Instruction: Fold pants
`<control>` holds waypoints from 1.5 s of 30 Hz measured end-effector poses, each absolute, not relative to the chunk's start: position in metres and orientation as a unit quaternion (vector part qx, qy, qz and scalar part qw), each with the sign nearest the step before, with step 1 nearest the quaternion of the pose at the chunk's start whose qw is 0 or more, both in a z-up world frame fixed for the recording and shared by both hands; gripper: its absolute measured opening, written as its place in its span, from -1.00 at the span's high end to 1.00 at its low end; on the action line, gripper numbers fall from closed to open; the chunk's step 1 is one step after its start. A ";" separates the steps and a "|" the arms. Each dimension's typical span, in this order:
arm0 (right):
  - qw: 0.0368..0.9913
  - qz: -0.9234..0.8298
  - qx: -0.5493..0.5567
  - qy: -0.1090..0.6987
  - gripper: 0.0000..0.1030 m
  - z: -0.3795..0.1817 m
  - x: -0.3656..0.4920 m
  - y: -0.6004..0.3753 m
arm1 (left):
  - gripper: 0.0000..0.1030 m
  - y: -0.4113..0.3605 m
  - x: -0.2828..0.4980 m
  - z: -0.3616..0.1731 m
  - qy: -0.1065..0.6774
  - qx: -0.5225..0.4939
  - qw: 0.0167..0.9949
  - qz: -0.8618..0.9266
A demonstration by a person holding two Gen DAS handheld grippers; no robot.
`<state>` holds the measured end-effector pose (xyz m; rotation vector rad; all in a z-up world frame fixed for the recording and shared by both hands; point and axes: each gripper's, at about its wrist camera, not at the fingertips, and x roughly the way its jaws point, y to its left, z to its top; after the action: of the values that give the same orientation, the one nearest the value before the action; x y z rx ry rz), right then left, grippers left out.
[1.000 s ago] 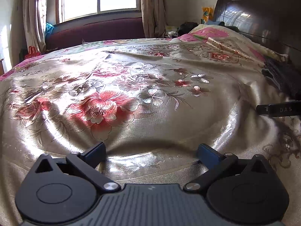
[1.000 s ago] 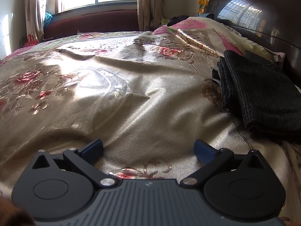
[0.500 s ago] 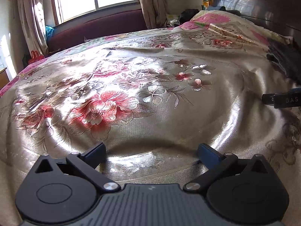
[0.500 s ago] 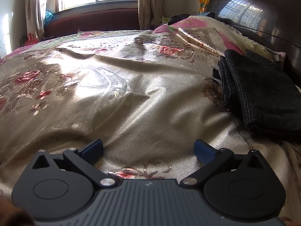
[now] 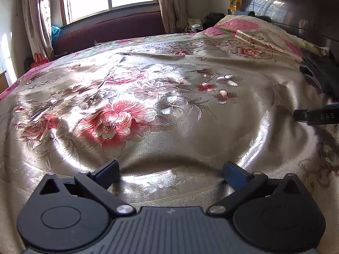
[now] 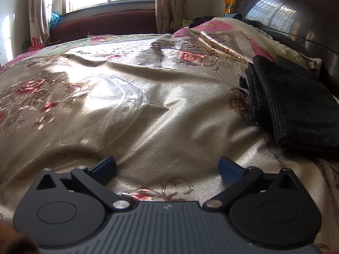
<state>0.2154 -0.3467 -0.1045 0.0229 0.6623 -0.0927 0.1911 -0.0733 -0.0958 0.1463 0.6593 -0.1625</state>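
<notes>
Dark grey pants [image 6: 296,103] lie folded in a flat stack at the right side of the bed, near the headboard. Their edge also shows at the far right of the left wrist view [image 5: 322,74]. My right gripper [image 6: 167,169] is open and empty, low over the bedspread, with the pants ahead and to its right. My left gripper [image 5: 170,172] is open and empty over the flowered middle of the bed. The tip of the right gripper's finger [image 5: 315,116] shows at the right edge of the left wrist view.
A shiny gold bedspread [image 5: 169,110] with red flowers covers the bed. A dark wooden headboard [image 6: 292,14] stands at the right, with pink and gold pillows [image 6: 228,33] before it. A maroon sofa [image 6: 106,23] and window are at the far side.
The left gripper has tilted and shifted slightly, so the bed sits a little differently in its view. The right gripper and the pants have not moved.
</notes>
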 end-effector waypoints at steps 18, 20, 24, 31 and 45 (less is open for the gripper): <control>0.945 -0.044 0.012 0.323 -0.98 -0.104 0.215 -0.347 | -1.00 -0.081 0.190 -0.096 0.318 0.097 0.941 -0.069; 0.945 -0.044 0.013 0.323 -0.98 -0.104 0.215 -0.348 | -1.00 -0.080 0.191 -0.096 0.322 0.092 0.940 -0.071; 0.945 -0.044 0.012 0.323 -0.98 -0.104 0.215 -0.347 | -1.00 -0.081 0.191 -0.097 0.320 0.095 0.940 -0.070; 0.945 -0.044 0.013 0.323 -0.98 -0.104 0.215 -0.347 | -1.00 -0.081 0.189 -0.097 0.319 0.098 0.940 -0.068; 0.945 -0.044 0.013 0.323 -0.98 -0.104 0.215 -0.347 | -1.00 -0.083 0.190 -0.097 0.319 0.108 0.940 -0.063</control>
<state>0.2153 -0.3474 -0.1042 0.0265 0.6575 -0.0897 0.1897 -0.0834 -0.0969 0.2195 0.6505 -0.1286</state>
